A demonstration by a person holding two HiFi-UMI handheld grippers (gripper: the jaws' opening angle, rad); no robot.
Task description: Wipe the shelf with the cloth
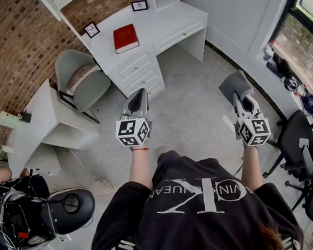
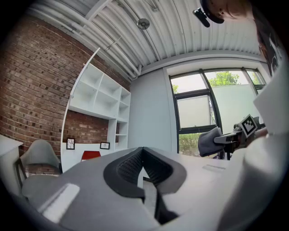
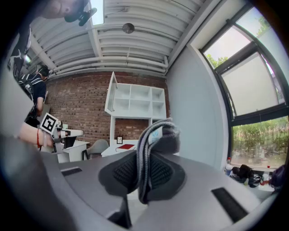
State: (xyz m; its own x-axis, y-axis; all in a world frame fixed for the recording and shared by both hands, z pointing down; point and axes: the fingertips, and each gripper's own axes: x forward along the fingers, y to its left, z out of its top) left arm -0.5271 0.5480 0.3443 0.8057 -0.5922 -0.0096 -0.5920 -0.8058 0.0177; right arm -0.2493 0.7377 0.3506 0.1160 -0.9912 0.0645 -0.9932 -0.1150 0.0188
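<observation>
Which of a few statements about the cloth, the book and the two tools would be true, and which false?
1. The right hand-held gripper is shut on a grey cloth. True.
2. The left hand-held gripper grips a cloth too. False: its jaws are together with nothing between them.
3. A red book lies on the white desk. True.
4. The grey cloth is pressed against the shelf. False: it is held in the air, well away from the shelf.
</observation>
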